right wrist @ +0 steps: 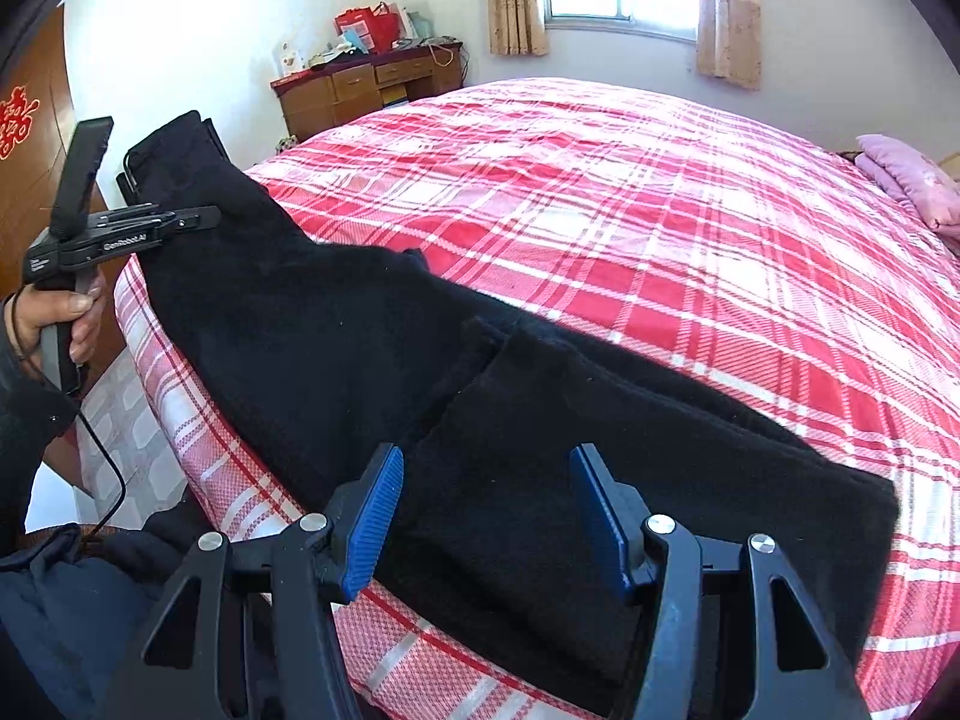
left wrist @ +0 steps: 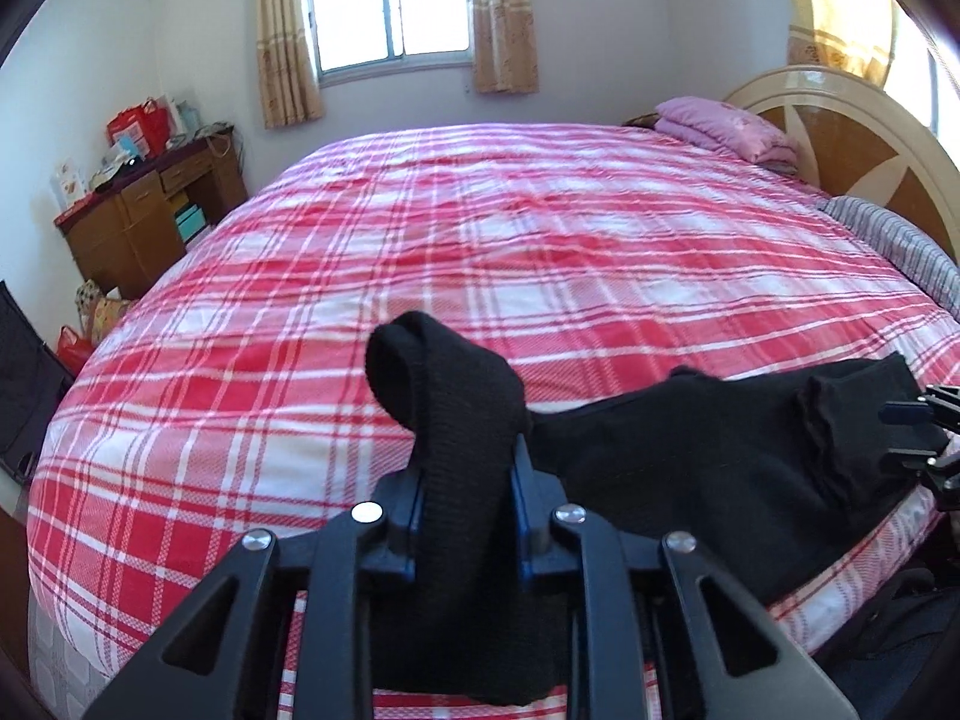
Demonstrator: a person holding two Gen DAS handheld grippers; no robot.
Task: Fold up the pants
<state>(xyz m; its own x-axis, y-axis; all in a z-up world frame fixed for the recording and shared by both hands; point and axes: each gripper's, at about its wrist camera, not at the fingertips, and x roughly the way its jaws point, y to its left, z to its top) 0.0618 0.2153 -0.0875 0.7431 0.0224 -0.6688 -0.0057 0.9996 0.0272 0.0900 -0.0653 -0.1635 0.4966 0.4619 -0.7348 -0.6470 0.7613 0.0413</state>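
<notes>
Black pants [right wrist: 336,330] lie stretched along the near edge of the bed. My left gripper [left wrist: 462,480] is shut on one end of the pants [left wrist: 690,450] and lifts a bunched fold of it above the bed. It also shows in the right wrist view [right wrist: 180,219], held by a hand at the far left. My right gripper [right wrist: 486,504] is open, its blue pads [right wrist: 372,522] spread over the other end of the pants without closing on it. It shows at the right edge of the left wrist view [left wrist: 924,432].
The bed has a red and white plaid cover [left wrist: 510,228]. A folded pink blanket [left wrist: 726,126] and a striped pillow [left wrist: 900,246] lie by the headboard. A wooden desk [left wrist: 144,216] with bags stands by the far wall.
</notes>
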